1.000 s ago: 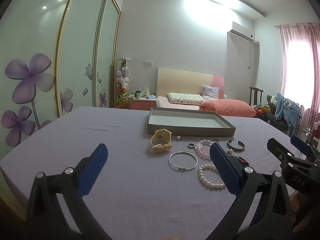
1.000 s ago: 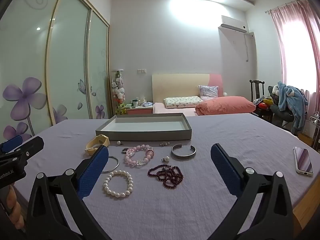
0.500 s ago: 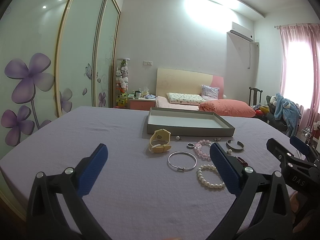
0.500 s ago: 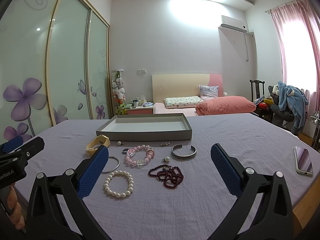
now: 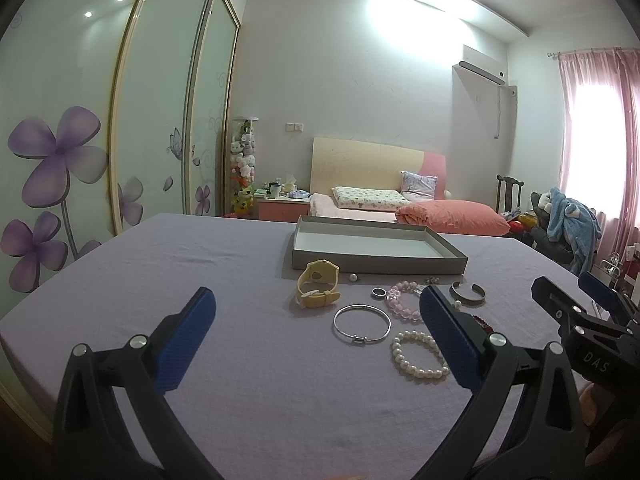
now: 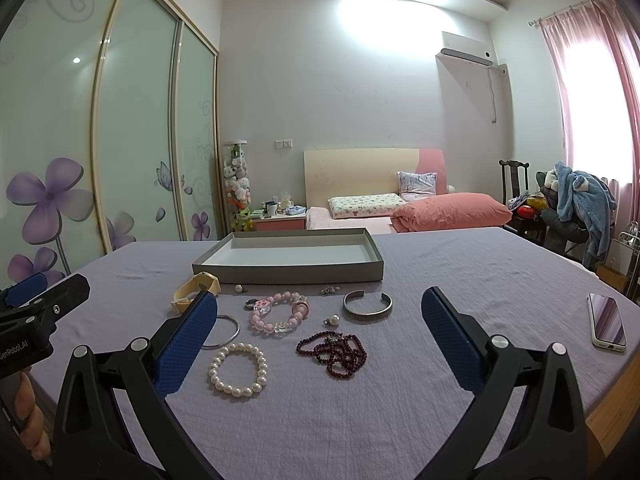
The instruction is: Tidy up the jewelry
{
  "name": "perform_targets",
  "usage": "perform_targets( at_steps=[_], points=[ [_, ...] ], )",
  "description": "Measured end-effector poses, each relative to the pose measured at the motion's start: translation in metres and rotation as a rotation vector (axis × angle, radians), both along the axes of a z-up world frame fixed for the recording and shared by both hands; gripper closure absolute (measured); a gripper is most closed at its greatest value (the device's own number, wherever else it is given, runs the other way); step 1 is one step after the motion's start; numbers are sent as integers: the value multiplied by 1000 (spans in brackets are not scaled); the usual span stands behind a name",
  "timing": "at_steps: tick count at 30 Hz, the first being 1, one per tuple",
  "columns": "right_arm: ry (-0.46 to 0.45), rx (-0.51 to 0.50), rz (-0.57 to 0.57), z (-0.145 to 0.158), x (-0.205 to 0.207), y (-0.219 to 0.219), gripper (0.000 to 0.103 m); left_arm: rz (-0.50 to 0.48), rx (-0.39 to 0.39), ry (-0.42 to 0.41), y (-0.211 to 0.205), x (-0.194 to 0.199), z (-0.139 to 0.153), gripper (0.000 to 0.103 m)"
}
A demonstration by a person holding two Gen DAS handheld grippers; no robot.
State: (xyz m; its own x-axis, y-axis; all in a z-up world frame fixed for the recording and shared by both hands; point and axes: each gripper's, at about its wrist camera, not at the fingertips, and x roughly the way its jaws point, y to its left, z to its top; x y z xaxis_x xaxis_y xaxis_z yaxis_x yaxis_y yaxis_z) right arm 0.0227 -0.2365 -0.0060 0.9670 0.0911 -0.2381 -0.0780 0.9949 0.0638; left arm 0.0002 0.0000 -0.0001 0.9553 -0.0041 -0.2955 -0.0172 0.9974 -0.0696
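Basically nothing is sorted yet: the grey tray sits empty at the far side of the counter, and every piece lies loose on the lilac cloth in front of it. Your left tongs and right tongs both hang wide open, holding nothing.

Still to move:
- yellow watch, rubbery strap, standing on edge
- thin silver bangle, rigid wire hoop
- pearl bracelet, glossy round beads
- pink bead bracelet, chunky
- dark red bead strand, limp heap, likely to snag
- open metal cuff
- ring, plus small bits near the tray
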Motion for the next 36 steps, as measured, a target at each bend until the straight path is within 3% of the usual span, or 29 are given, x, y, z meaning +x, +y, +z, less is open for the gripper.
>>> perform_targets(
  at_steps=[36],
  points=[
    [-1, 4, 1, 0, 0, -3, 2, -5, -5, -3, -9, -2, 13, 4]
  ],
)
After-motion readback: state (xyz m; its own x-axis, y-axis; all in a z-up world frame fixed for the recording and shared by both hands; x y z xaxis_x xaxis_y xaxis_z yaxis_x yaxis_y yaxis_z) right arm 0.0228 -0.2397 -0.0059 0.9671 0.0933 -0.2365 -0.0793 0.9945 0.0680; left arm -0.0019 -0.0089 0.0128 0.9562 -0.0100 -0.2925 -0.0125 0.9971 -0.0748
